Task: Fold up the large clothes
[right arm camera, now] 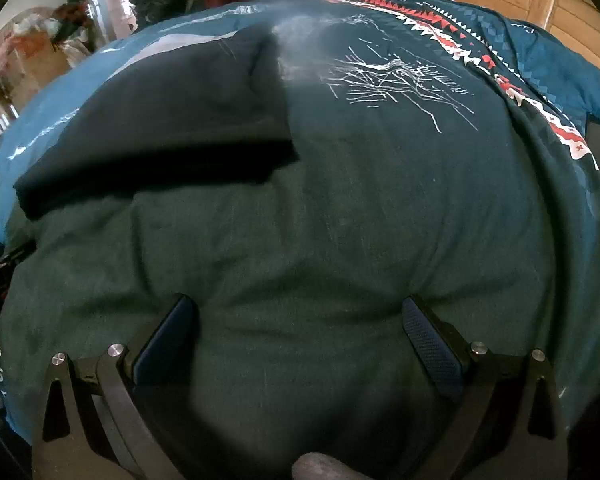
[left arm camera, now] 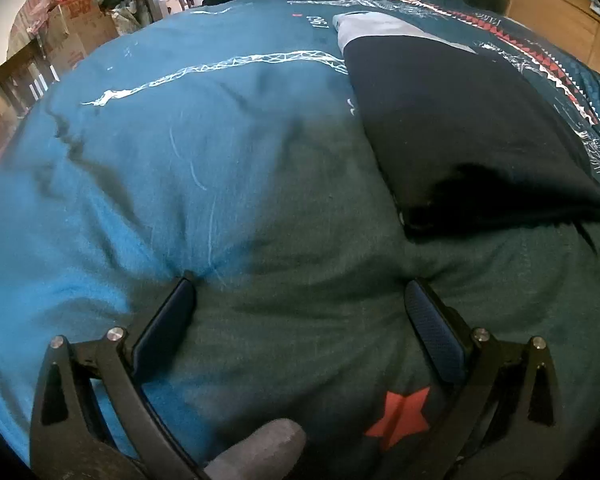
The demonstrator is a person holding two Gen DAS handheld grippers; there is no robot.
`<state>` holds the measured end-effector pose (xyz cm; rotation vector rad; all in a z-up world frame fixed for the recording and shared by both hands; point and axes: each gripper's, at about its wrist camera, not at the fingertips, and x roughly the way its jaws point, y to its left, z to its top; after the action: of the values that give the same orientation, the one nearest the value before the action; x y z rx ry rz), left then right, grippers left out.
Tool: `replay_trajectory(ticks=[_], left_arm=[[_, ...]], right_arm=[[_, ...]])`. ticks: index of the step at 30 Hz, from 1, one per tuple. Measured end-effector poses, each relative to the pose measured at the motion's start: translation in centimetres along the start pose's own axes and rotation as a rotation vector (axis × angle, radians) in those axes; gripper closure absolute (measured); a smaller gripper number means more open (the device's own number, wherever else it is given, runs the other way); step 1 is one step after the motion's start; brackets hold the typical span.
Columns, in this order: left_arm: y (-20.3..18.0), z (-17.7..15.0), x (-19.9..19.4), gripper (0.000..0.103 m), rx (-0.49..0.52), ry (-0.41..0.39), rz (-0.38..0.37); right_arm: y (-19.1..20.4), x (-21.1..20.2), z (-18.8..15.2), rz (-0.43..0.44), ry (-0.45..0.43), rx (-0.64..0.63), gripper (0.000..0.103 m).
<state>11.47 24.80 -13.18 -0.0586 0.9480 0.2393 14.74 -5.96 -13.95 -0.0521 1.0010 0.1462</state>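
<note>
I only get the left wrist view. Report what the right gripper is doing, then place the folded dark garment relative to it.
Observer: The right gripper is open and empty, low over the teal bedcover.
Operator: Now place the garment.
Observer: The folded dark garment lies ahead and to the left of that gripper, clear of it.
Operator: Say what lies right of the garment.
Observer: A white branch-like print on the bedcover, just past the garment's right edge.
</note>
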Motion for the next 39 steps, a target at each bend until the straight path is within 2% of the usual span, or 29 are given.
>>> replay_trajectory(ticks=[12, 18, 28, 39], left_arm=[[0.03, 0.31, 0.17, 0.000, 0.002, 0.002, 0.000], [-0.04, 0.32, 0.15, 0.000, -0.001, -0.001, -0.003], [-0.46, 0.19, 0.25, 0.000, 0.014, -0.010, 0.021], [-0.39, -0.01, 0.13, 0.000, 0.000, -0.020, 0.004]], right_arm=[[-0.14, 0.15, -0.15, 0.007, -0.001, -0.010, 0.000], [0.21, 0.09, 0.07, -0.006, 0.031, -0.031, 0.000], [0.04, 0.23, -0.64, -0.002, 0.000, -0.023, 0.000], [0.08, 0.35, -0.63, -0.005, -0.003, -0.020, 0.000]])
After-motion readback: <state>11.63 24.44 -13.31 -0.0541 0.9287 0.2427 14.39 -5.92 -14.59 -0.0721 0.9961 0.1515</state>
